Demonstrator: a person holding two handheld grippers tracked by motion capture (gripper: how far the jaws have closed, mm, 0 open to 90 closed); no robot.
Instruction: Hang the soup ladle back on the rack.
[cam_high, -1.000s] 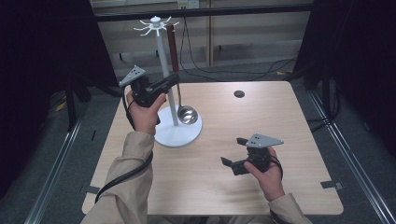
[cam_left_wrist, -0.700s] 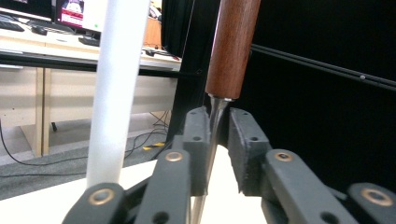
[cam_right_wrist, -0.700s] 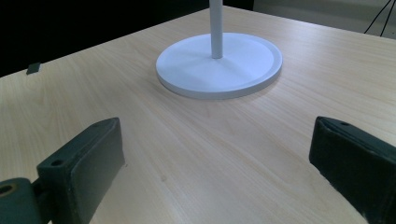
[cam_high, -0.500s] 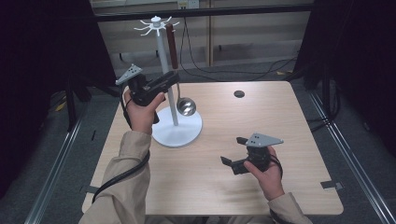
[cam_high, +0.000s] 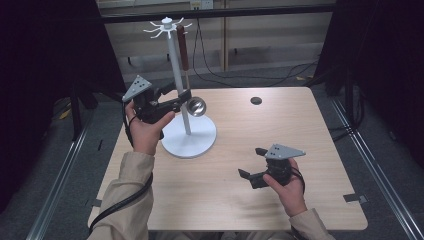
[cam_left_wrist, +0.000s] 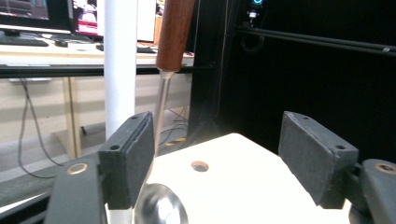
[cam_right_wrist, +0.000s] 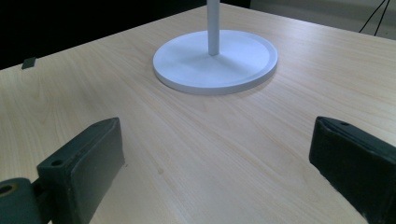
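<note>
A white stand (cam_high: 175, 70) with a crown of hooks rises from a round base (cam_high: 200, 142) on the table. A ladle with a brown wooden handle (cam_high: 182, 47) and steel bowl (cam_high: 196, 106) hangs from one hook, beside the pole. My left gripper (cam_high: 182, 95) is at the ladle's thin shaft and its jaws have just been opening. In the left gripper view the shaft (cam_left_wrist: 160, 112) stands by the left pad (cam_left_wrist: 133, 158), and no pad presses on it. My right gripper (cam_high: 251, 162) rests open low over the table, with nothing between its pads (cam_right_wrist: 88, 163).
A small dark round mark (cam_high: 256, 100) lies on the wooden table (cam_high: 320, 130) behind the right hand. Black frame bars and cables run behind the table, and metal rails flank both sides. The stand's base (cam_right_wrist: 215, 58) lies ahead of my right gripper.
My left gripper's jaws have spread off the ladle's shaft. The ladle's bowl has shifted slightly up and toward the pole. The right hand has not moved.
</note>
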